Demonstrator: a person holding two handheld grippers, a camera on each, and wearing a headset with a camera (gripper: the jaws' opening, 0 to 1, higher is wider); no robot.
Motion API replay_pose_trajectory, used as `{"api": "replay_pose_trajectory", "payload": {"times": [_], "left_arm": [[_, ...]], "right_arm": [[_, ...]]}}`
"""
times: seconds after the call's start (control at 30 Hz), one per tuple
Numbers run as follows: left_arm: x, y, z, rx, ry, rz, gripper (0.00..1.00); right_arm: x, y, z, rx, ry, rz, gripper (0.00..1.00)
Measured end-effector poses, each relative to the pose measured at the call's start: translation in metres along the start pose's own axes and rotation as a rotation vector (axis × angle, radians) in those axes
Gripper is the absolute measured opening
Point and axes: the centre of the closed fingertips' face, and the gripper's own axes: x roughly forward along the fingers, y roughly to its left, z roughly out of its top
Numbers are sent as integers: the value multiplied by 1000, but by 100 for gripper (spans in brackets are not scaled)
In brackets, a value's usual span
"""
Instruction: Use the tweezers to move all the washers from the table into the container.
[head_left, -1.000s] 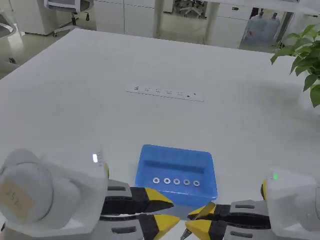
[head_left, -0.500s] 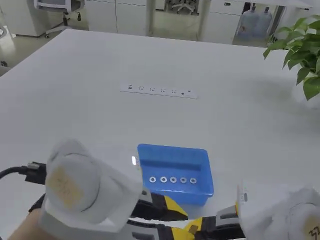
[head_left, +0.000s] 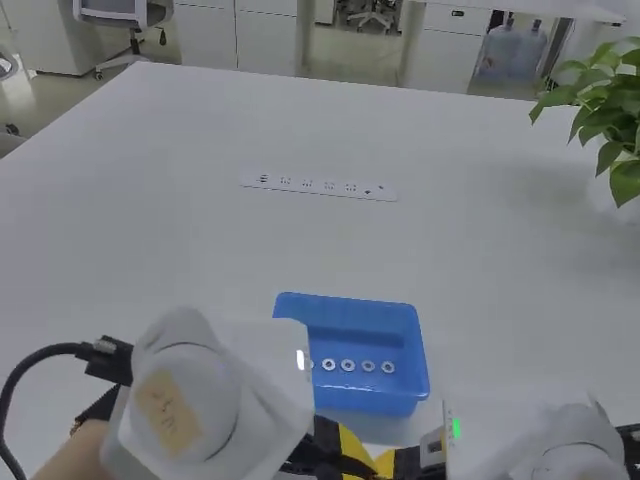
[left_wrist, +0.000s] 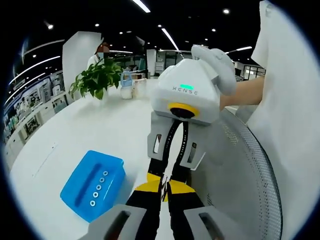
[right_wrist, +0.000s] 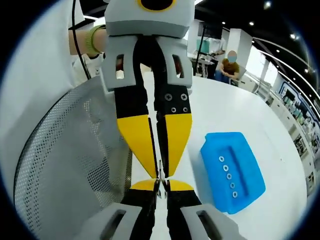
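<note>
1. Five washers (head_left: 347, 366) lie in a neat row on the floor of the blue container (head_left: 345, 306), which sits on the white table (head_left: 200, 220) near the person's edge.
2. Every washer I can make out is in there, so I'd say the moving is done or very nearly so.
3. The left gripper (left_wrist: 163, 184) and the right gripper (right_wrist: 158, 183) are held low at the near edge, short of the container, pointing straight at each other with their yellow tips touching or just about.
4. Each pair of jaws is drawn together to a hairline gap. A thin sliver shows where the tips meet. It might be the tweezers, but I can't tell.
</note>
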Motion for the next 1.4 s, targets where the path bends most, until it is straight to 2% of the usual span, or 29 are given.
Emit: {"api": "replay_pose_trajectory", "payload": {"times": [0.07, 0.27, 0.5, 0.63, 0.67, 0.77, 0.83, 0.9, 1.0, 1.2, 1.27, 1.4], "left_arm": [[1, 1, 0, 1, 8, -4, 0], [1, 5, -9, 39, 68, 7, 0], [4, 4, -29, 58, 150, 8, 0], [5, 3, -35, 54, 168, 10, 0], [3, 5, -38, 56, 175, 21, 0], [1, 6, -43, 32, 180, 23, 0], [0, 7, -47, 27, 186, 27, 0], [-1, 8, -50, 21, 191, 30, 0], [-2, 11, -57, 3, 200, 31, 0], [-2, 15, -79, -28, 260, 10, 0], [-1, 16, -85, -44, 273, 5, 0], [4, 19, -97, -56, 314, -1, 0]], "right_arm": [[0, 0, -1, -6, 6, 0, 3], [1, -4, -7, 13, 25, -9, 3], [11, 0, -16, 31, 34, 8, 4], [15, 2, -18, 39, 28, 14, 4], [15, 1, -17, 46, 13, 7, 4], [17, 1, -17, 72, 2, 8, 5], [16, 1, -17, 84, 4, 4, 9], [11, -5, -15, 126, -27, -25, 14], [-3, -13, -14, 218, -95, -61, 15], [-31, -32, -35, 364, -137, -184, 21], [-42, -39, -39, 423, -176, -234, 22], [-64, -51, -38, 559, -304, -316, 23]]}}
